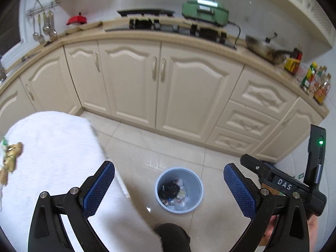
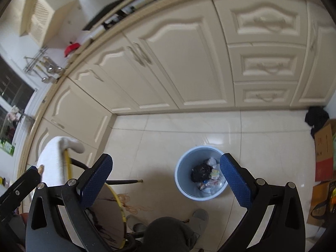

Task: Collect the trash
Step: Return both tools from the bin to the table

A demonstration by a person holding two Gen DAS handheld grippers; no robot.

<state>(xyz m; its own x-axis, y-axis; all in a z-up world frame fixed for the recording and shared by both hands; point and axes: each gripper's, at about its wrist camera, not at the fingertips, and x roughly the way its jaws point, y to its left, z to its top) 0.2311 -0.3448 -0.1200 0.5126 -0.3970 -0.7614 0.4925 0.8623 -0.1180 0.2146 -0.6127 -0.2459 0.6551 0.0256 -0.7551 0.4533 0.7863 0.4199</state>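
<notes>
Left gripper: the left gripper [image 1: 169,185] is hanging over the floor with its blue pads spread wide and nothing between them.
Right gripper: the right gripper [image 2: 166,180] is standing equally wide, its pads bare and holding nothing; its black body is also showing at about four o'clock in the left wrist view.
Bin: the light blue bin [image 1: 179,190] is sitting on the pale floor tiles [image 1: 134,147], at six o'clock in the left wrist view and near five o'clock in the right wrist view [image 2: 202,172].
Trash in bin: a crumpled black bag [image 2: 201,172] is lying inside beside clear plastic and coloured wrappers.
Table: a white cloth-covered table [image 1: 52,157] is filling the eight o'clock side of the left wrist view.
Leftover trash: golden wrappers [image 1: 12,154] are lying on that cloth at nine o'clock, well apart from the bin.
Cabinets: cream cabinets [image 1: 134,79] are running across twelve o'clock.
Person: a dark-trousered knee [image 2: 170,231] is showing at six o'clock.
</notes>
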